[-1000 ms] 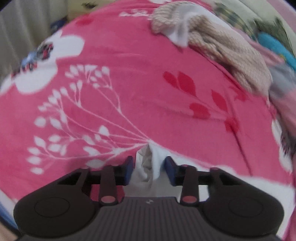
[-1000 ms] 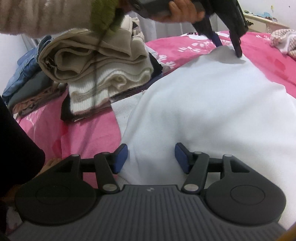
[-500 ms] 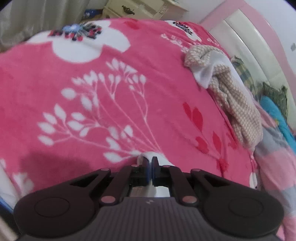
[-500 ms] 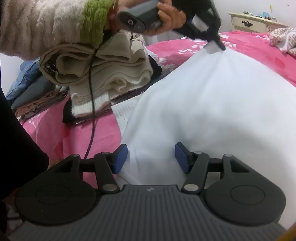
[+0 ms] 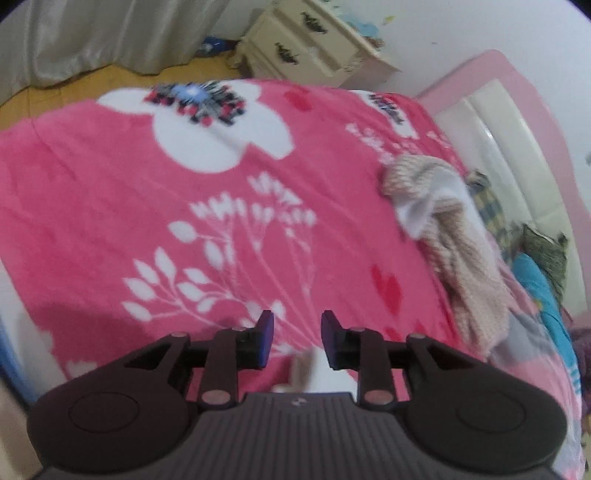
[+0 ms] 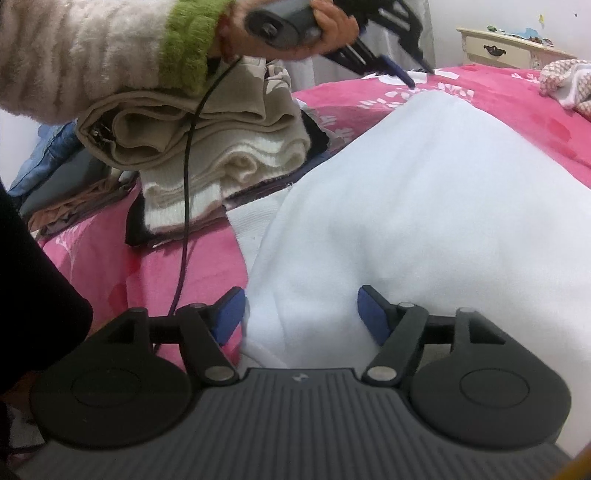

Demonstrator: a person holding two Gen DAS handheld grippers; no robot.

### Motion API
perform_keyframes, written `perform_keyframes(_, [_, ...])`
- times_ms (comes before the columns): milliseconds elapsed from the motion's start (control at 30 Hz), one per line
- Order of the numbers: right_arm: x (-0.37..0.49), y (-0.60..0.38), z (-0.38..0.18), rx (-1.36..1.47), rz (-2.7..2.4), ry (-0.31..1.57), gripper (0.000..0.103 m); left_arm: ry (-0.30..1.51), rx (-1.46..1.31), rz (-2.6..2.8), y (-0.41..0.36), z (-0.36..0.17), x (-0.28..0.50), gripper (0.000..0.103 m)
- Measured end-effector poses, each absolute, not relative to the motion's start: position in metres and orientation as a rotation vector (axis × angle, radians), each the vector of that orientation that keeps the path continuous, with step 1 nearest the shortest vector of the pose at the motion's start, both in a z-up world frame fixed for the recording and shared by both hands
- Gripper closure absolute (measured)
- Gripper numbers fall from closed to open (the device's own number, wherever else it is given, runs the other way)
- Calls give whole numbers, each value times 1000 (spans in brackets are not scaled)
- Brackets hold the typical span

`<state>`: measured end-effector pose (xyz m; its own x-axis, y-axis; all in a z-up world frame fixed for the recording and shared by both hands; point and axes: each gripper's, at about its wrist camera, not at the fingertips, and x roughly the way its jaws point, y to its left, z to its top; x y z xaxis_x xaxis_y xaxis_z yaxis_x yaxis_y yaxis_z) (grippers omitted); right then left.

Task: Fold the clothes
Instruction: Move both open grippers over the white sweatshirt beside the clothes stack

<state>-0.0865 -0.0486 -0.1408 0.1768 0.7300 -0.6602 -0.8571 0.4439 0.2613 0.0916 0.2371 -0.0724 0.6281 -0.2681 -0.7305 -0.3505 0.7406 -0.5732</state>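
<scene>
Left gripper jaws part-open, just been opening, nothing between the blue pads; a white scrap of the white garment sits below and behind the pads, close to the gripper body, not pinched. In the right wrist view the left gripper hangs just above the garment's far peak, apart from it, held by a hand in a fuzzy cream sleeve with green cuff.

Right gripper jaws wide, just opened further; near edge of the white garment lies between the pads, cloth not squeezed, left pad right at the fabric's edge.

Garment: plain white, soft fleece look, spread flat on the pink floral blanket, ribbed hem showing at its left edge. Stack of folded beige and cream clothes just beside its left side. Crumpled beige knit lies well apart on the blanket, toward the headboard.
</scene>
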Motion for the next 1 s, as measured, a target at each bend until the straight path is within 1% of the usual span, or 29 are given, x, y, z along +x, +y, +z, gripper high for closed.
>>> perform_keyframes(100, [-79,-54,-127,-110,1099,849,35,914,-684,-34,222,-36,71,65])
perform_keyframes(133, [-77,-58,-122,-81,1088,859,35,907,-638,-65,216,-21,61,58])
perform_keyframes(167, [-74,-63,-115,-59,1077,864,35,900,-588,-93,209,-8,50,48])
perform_keyframes(200, [-72,-69,-108,-42,1064,864,35,885,-530,-112,202,5,36,44])
perform_keyframes(267, [-68,-82,-94,-19,1024,864,35,826,-409,-131,190,25,3,24])
perform_keyframes(300, [-64,-89,-88,-7,997,866,35,805,-358,-140,184,32,-12,22])
perform_keyframes(367, [-56,-101,-78,30,928,881,35,797,-287,-161,174,35,-40,21])
perform_keyframes(467, [-40,-113,-68,96,835,920,35,877,-251,-215,156,17,-66,21])
perform_keyframes(600, [-21,-118,-57,190,771,954,35,992,-223,-207,129,-27,-84,21])
perform_keyframes(700, [-9,-117,-51,281,745,978,35,1037,-153,-149,117,-60,-96,21])
perform_keyframes(800, [-1,-110,-50,331,745,994,35,1031,-113,-94,116,-80,-101,21])
perform_keyframes(1000, [6,-89,-57,318,794,1017,35,1009,-230,-63,136,-102,-96,21])
